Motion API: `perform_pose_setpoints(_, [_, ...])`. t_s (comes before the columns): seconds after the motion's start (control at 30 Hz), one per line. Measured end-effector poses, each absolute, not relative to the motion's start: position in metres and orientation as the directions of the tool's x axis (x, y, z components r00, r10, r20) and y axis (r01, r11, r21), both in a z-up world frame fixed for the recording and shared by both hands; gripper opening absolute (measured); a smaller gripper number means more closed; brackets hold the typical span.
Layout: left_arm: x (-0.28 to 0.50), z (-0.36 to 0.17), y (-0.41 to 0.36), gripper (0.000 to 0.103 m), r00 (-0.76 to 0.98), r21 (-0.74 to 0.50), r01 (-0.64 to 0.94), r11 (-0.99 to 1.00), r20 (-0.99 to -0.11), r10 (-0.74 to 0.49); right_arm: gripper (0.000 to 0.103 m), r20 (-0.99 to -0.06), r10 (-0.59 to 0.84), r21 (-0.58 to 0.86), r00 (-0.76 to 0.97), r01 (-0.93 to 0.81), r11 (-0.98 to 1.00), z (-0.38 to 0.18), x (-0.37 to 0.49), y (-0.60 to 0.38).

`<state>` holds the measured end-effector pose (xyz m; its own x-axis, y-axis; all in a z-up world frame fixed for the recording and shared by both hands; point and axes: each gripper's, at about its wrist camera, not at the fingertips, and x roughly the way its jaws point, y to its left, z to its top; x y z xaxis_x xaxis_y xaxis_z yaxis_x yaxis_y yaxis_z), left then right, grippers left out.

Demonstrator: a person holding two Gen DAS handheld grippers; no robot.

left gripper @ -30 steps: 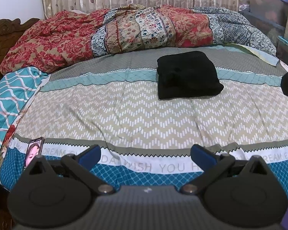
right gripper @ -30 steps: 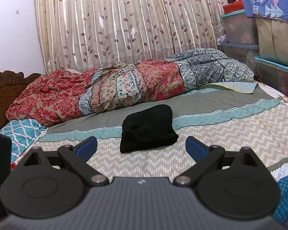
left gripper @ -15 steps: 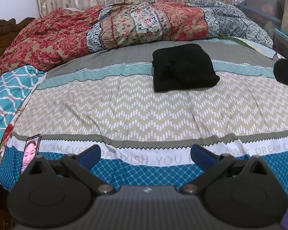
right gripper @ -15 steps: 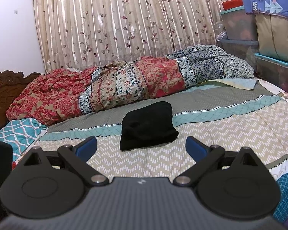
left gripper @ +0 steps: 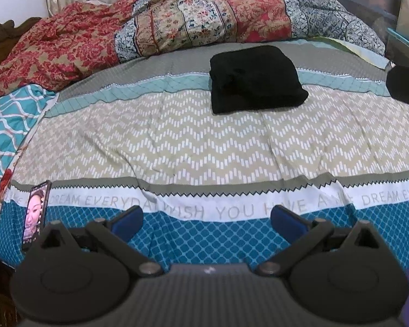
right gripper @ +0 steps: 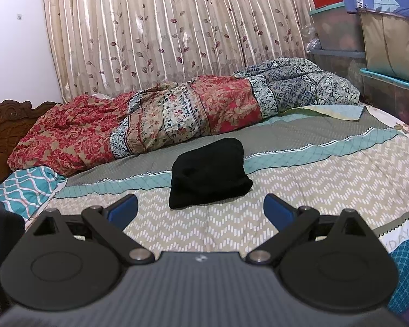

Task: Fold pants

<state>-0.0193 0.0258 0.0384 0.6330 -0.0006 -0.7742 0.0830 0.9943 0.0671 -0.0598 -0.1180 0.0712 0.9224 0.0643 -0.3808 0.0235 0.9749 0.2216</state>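
Black pants (left gripper: 255,79) lie folded into a compact bundle on the bed's patterned cover, toward the far middle; the right wrist view shows the same pants (right gripper: 208,173) just ahead. My left gripper (left gripper: 206,224) hangs open near the bed's front edge, well short of the bundle, with nothing between its blue pads. My right gripper (right gripper: 201,211) is open too, empty, a short way in front of the pants. A dark shape (left gripper: 405,85) at the right edge of the left wrist view is part of the other gripper.
A rumpled red and blue floral quilt (left gripper: 177,24) is heaped along the far side of the bed. A phone (left gripper: 35,215) with a lit screen lies at the bed's front left corner. Stacked storage bins (right gripper: 365,43) stand at the right, curtains (right gripper: 177,32) behind.
Both grippers have drawn back slightly from the folded pants and stayed open. The pants have not moved.
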Motion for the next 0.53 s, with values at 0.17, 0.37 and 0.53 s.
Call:
perform_pose_setpoints(0.17, [-0.017, 0.033, 0.023, 0.103, 0.615, 0.064, 0.090, 0.994, -0.789, -0.005, 0.100, -0.391, 0.062, 0.226, 0.919, 0.030, 0.974, 0.068, -0.058, -0.121])
perform_pose_setpoints(0.37, [-0.014, 0.029, 0.018, 0.103, 0.612, 0.071, 0.100, 0.992, -0.791, -0.005, 0.100, -0.404, 0.060, 0.231, 0.913, 0.039, 0.972, 0.064, -0.055, -0.124])
perform_pose_setpoints(0.53, [-0.004, 0.030, 0.013, 0.103, 0.617, 0.071, 0.125, 0.990, -0.786, -0.022, 0.100, -0.402, 0.053, 0.224, 0.914, 0.042, 0.974, 0.063, -0.050, -0.127])
